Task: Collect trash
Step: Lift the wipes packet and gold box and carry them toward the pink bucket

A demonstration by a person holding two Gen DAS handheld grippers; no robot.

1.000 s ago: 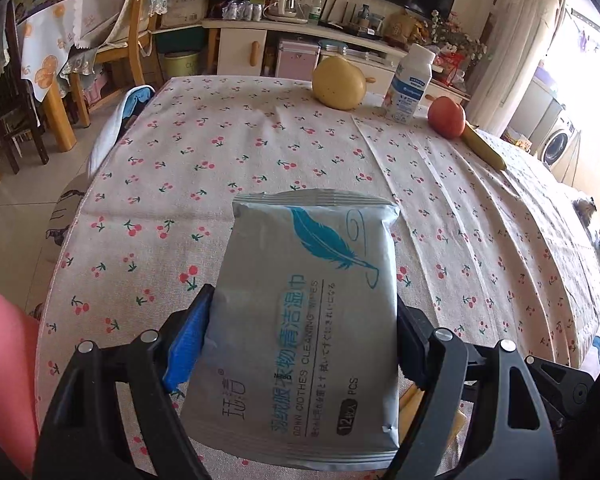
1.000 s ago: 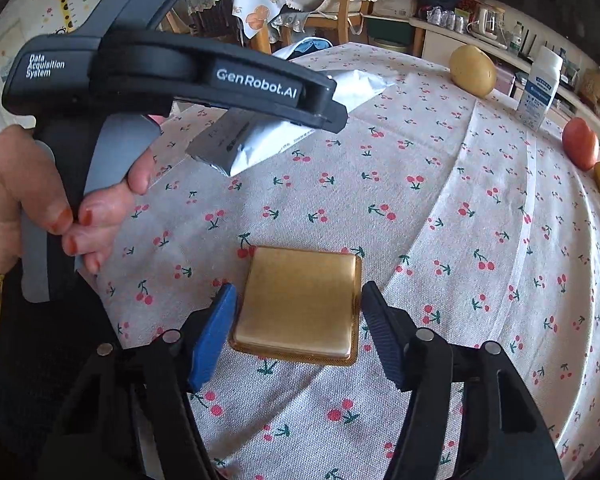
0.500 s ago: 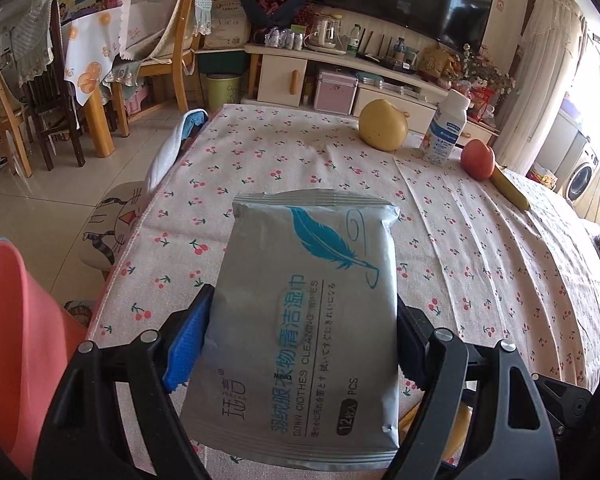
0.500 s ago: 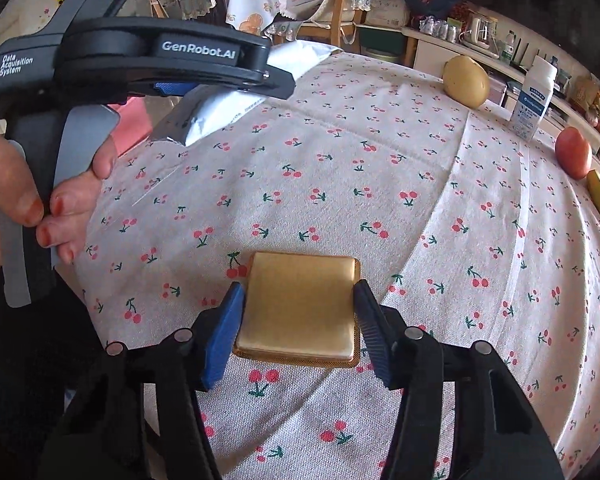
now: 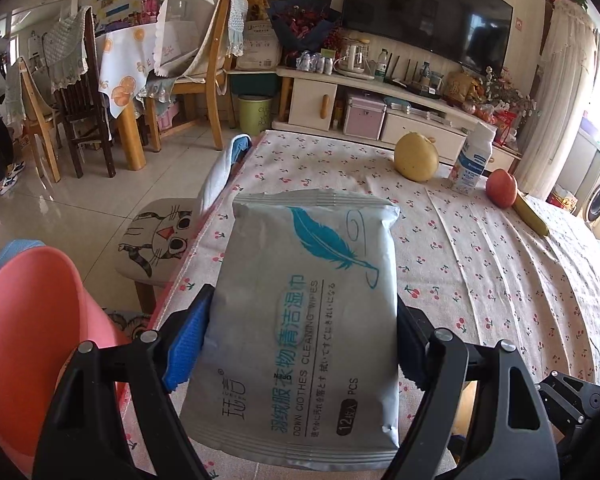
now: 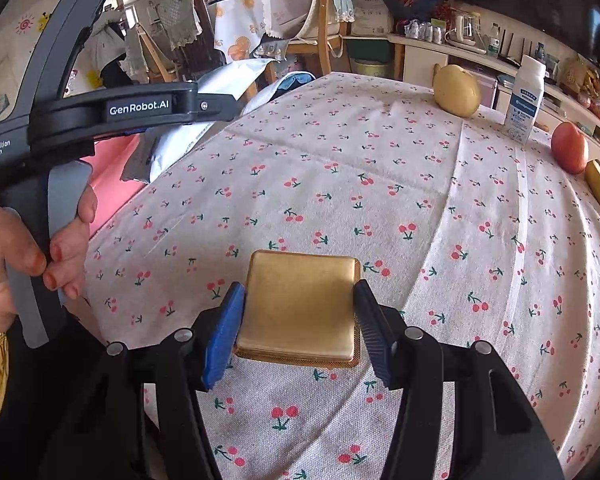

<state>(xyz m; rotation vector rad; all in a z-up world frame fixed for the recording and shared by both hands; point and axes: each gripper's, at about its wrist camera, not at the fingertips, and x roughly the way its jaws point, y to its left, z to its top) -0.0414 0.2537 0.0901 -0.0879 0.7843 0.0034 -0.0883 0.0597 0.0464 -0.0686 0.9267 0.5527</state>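
Note:
My left gripper (image 5: 300,340) is shut on a grey wet-wipes packet (image 5: 308,312) with a teal feather print, held in the air over the table's left edge. A pink bin (image 5: 32,344) stands low at the left, beside the table. In the right wrist view the left gripper's body (image 6: 112,112) and the packet (image 6: 188,136) show at the upper left, above the pink bin (image 6: 112,176). My right gripper (image 6: 300,328) is shut on a flat gold square packet (image 6: 300,308), which sits at the cherry-print tablecloth (image 6: 380,184).
At the table's far side stand a yellow round fruit (image 5: 416,156), a white bottle (image 5: 474,160), a red apple (image 5: 501,188) and a banana (image 5: 532,216). A cat-print stool (image 5: 156,240) and a chair back (image 5: 224,172) stand left of the table.
My left gripper has carried the wipes packet up and left, off the table toward the pink bin. My right gripper has closed its fingers onto the gold packet.

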